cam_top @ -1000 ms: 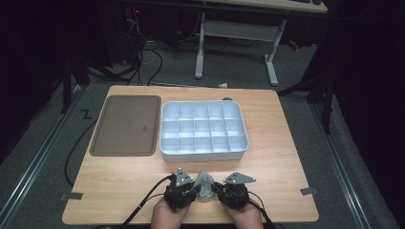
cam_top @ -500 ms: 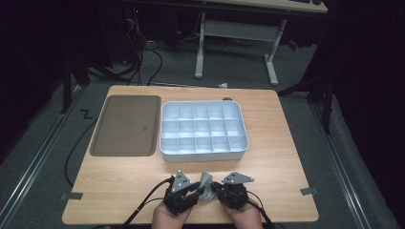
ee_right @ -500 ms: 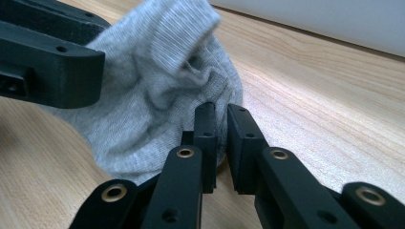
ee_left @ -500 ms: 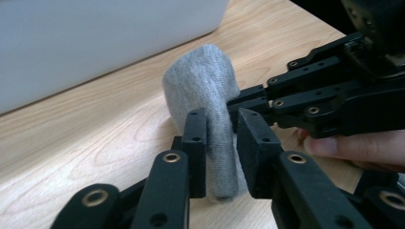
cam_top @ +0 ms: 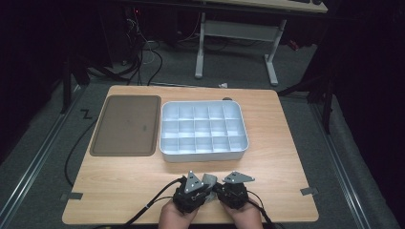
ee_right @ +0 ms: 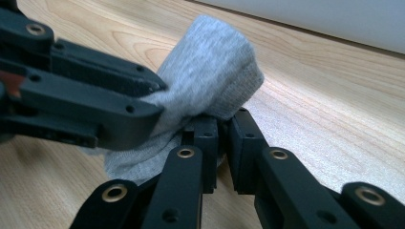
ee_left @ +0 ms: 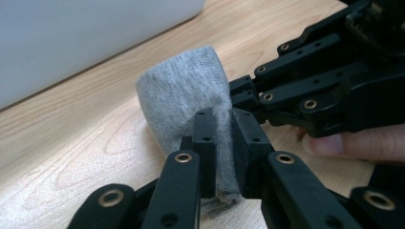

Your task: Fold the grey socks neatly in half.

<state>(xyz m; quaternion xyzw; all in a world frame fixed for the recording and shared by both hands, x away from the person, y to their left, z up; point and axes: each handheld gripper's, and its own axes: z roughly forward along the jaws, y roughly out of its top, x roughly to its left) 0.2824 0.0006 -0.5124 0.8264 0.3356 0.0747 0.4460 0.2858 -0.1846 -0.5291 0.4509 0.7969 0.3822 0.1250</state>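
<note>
High view: two hands at six o'clock of the wooden table (cam_top: 267, 143) hold the left gripper (cam_top: 203, 187) and right gripper (cam_top: 220, 186) together over a small grey sock (cam_top: 208, 180); at twelve o'clock from them sits a white divided box (cam_top: 204, 153), with a brown tray (cam_top: 126, 125) at its nine o'clock.

Left gripper view: its jaws, just closing, pinch the sock (ee_left: 188, 102) narrowly; the right gripper (ee_left: 243, 90) meets it from three o'clock.

Right gripper view: jaws narrow, gripping the sock's (ee_right: 210, 71) lower edge.

Judged step: rolling or folding the sock; next, tuck it tight, then carry it to a compartment; no writing is readable.
</note>
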